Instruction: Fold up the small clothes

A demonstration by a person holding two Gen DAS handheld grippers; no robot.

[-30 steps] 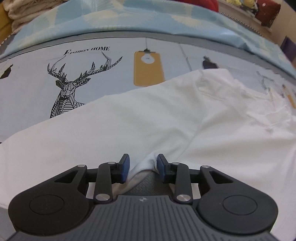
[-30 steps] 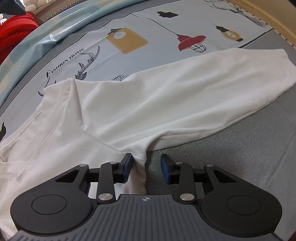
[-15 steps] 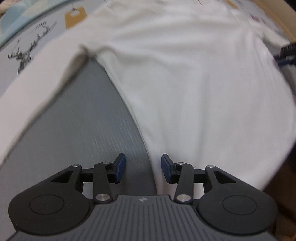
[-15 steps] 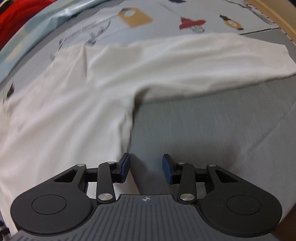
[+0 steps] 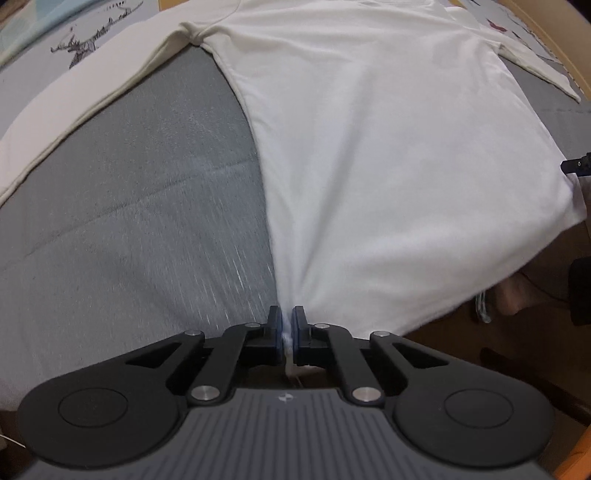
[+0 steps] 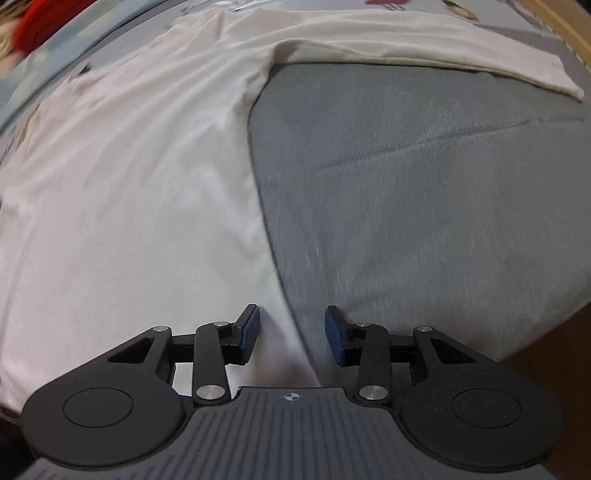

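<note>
White shirt (image 5: 388, 155) fabric is bunched at its lower left hem corner between the blue pads of the left gripper (image 5: 287, 325), whose jaws are pressed together on that pinch of cloth. From the pinch the hem runs right toward the far corner, where a dark tip of the other tool pokes in at the frame edge. On the other side, the right gripper (image 6: 291, 338) has its jaws spread wide apart, straddling the shirt's (image 6: 129, 203) right side edge near the hem; its left pad sits over white cloth and its right pad over bare grey bed cover (image 6: 424, 203), and whether either pad touches is not clear.

Beyond both tools the shirt lies flat and face-up on the bed, body stretching away toward the collar end. Each long sleeve (image 5: 85, 96) angles outward from the armpit, resting on the grey cover; the right one (image 6: 424, 44) ends near the bed's edge. Farther back lies a pale blue printed sheet with a line-drawn stag (image 5: 79, 50), and a blurred red item (image 6: 35, 26) sits at the far left corner of the right view.
</note>
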